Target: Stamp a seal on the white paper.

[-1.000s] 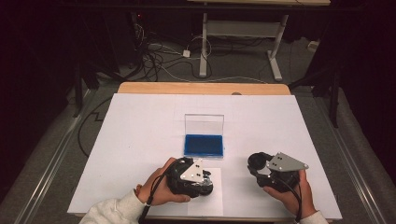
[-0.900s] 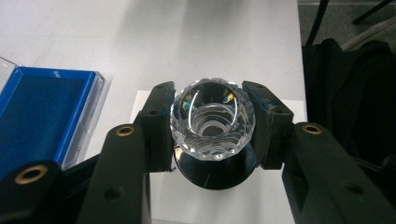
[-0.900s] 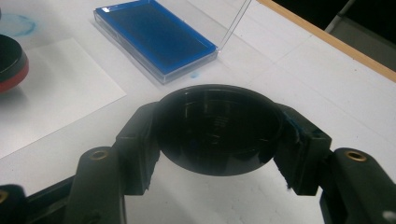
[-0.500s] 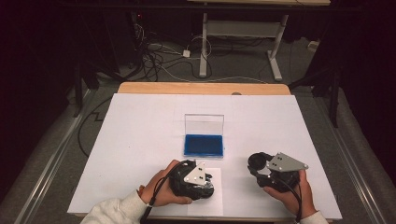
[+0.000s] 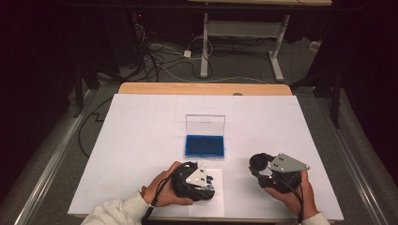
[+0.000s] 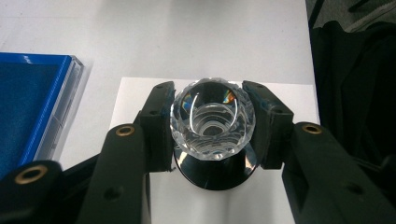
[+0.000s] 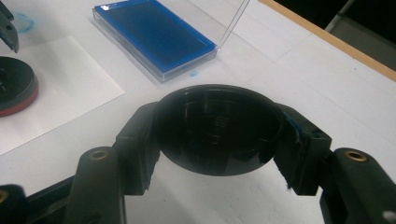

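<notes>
My left gripper [image 6: 211, 107] is shut on a stamp's faceted clear crystal knob [image 6: 212, 122]. The stamp's round black base [image 6: 215, 175] rests on a small white paper sheet [image 6: 280, 100]. From above, this gripper [image 5: 206, 183] sits near the table's front edge over the sheet [image 5: 206, 204]. My right gripper [image 7: 219, 123] is shut on a round black cap [image 7: 217, 133], held just above the white table; in the high view it [image 5: 261, 165] is at front right. An open ink pad case [image 5: 205, 145] with a blue pad lies between and beyond both grippers, its clear lid [image 5: 205, 124] upright.
The white table cover [image 5: 141, 136] ends at a wooden strip [image 5: 202, 88] along the far edge. Blue ink smudges [image 7: 192, 73] mark the cover beside the case [image 7: 152, 35]. Cables and desk legs [image 5: 204, 47] lie on the floor beyond.
</notes>
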Demonstrator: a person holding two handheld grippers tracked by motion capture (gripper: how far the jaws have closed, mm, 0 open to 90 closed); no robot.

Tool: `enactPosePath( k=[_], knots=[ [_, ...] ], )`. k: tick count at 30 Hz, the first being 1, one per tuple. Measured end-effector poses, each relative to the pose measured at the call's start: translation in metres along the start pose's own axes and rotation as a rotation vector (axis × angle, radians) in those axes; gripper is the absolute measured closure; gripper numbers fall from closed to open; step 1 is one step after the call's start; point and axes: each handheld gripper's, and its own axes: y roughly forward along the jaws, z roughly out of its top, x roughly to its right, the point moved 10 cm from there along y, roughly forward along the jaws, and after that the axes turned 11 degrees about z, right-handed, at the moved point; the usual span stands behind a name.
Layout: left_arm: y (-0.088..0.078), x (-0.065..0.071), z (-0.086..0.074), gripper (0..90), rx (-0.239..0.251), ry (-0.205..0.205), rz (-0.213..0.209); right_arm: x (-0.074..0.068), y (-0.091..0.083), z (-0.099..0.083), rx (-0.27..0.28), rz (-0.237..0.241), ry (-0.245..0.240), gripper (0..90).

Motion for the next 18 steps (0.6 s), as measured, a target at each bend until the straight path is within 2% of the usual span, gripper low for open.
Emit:
enactPosePath(
  k=[2,12,18],
  knots=[
    [-0.0002,0.0001,-0.0011,55.2,-0.002,0.013,0.006,-0.0006,0.0007,0.0002,0.0,0.0,0.002,38.3],
    [-0.0003,0.0004,-0.0016,55.1,-0.02,-0.013,-0.001,-0.0017,0.0008,0.0017,0.004,-0.002,0.001,38.3],
    [-0.0004,0.001,-0.0019,55.2,-0.02,-0.006,0.004,-0.0011,-0.0001,0.0017,0.007,-0.004,-0.001,38.3]
  ],
)
